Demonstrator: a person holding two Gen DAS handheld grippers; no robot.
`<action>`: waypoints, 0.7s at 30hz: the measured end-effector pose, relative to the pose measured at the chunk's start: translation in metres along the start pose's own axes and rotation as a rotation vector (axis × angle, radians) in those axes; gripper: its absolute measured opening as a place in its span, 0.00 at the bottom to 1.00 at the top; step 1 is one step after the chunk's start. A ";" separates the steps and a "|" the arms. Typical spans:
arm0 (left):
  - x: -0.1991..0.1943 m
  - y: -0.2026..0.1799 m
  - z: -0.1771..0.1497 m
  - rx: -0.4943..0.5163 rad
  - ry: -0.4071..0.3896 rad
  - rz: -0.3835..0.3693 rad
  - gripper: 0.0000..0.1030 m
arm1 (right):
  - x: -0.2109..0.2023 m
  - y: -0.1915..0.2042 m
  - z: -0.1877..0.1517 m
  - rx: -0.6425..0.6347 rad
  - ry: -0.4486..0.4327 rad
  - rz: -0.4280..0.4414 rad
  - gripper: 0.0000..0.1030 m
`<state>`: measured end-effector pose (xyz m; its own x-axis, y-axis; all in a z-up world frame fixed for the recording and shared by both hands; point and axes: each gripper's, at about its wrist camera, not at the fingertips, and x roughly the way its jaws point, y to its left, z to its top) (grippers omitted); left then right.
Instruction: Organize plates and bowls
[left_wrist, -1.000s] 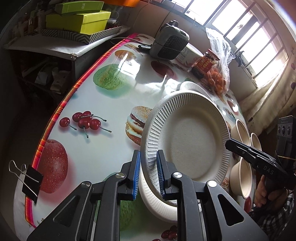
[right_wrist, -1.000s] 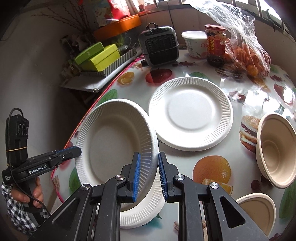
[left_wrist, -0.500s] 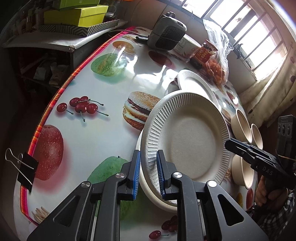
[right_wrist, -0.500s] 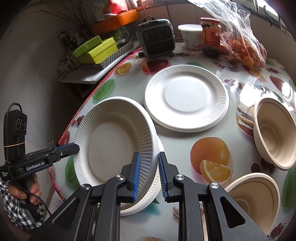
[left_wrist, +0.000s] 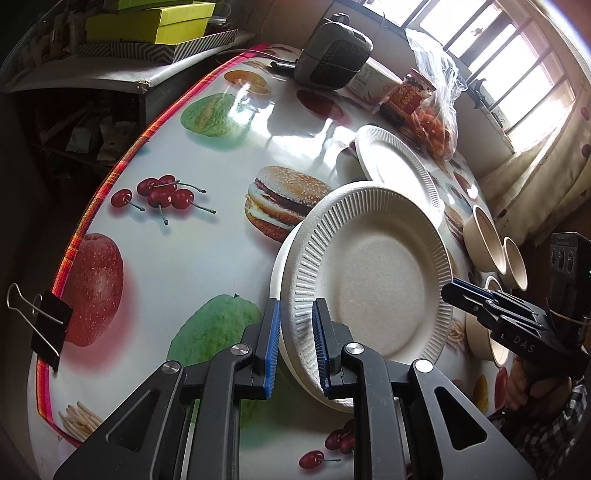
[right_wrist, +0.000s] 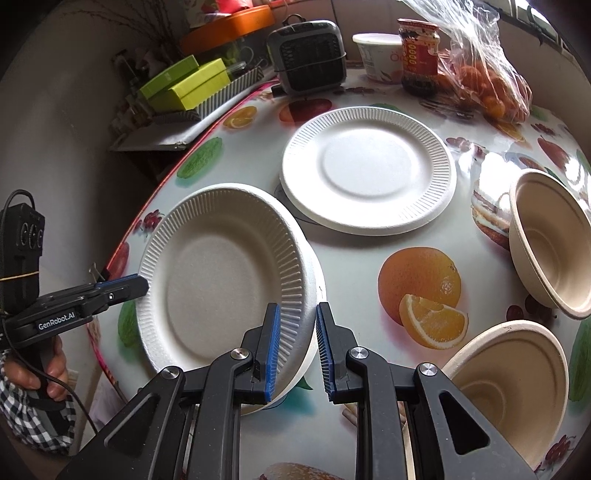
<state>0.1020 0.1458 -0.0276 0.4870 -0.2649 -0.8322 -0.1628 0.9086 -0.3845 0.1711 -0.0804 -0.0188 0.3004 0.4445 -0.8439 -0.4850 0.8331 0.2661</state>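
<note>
A ribbed paper plate (left_wrist: 373, 280) is held by its rim between both grippers. The left gripper (left_wrist: 294, 343) is seen with its blue-padded fingers (left_wrist: 272, 343) on either side of the plate's near rim, pinching it. In the right wrist view, the right gripper (right_wrist: 295, 349) has the opposite rim between its fingers (right_wrist: 272, 347); a gap shows beside the right-hand pad, so it cannot be told whether that rim is pinched. The held plate is tilted and sits over a 2nd plate (right_wrist: 295, 384) lying on the desk (left_wrist: 229, 280), whose cloth is printed with fruit and burgers.

Just beyond, a 3rd plate (right_wrist: 369, 171) is laid flat on the desk, close to the held plate. To the right in the right wrist view, 2 tan bowls (right_wrist: 550, 240) are placed, the nearer one (right_wrist: 506, 387) beside the gripper.

At the far edge of the desk, a small grey heater (right_wrist: 308, 55), a white tub (right_wrist: 376, 53), a jar (right_wrist: 419, 55) and a bag of oranges (right_wrist: 480, 81) are lined up. Green boxes (right_wrist: 184, 83) are stacked on a side shelf. A binder clip (left_wrist: 46, 328) is fixed to the desk's edge.
</note>
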 end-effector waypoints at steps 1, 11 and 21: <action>0.001 0.000 0.000 -0.001 0.002 0.001 0.18 | 0.001 0.000 0.000 -0.003 0.001 -0.004 0.19; 0.006 0.003 0.000 -0.008 0.015 0.009 0.18 | 0.010 0.005 -0.002 -0.017 0.019 -0.025 0.19; 0.010 0.003 0.001 -0.011 0.024 0.012 0.18 | 0.013 0.006 -0.002 -0.021 0.026 -0.039 0.20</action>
<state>0.1073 0.1460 -0.0362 0.4647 -0.2616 -0.8460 -0.1781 0.9082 -0.3787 0.1702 -0.0707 -0.0293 0.2980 0.4032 -0.8652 -0.4908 0.8421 0.2234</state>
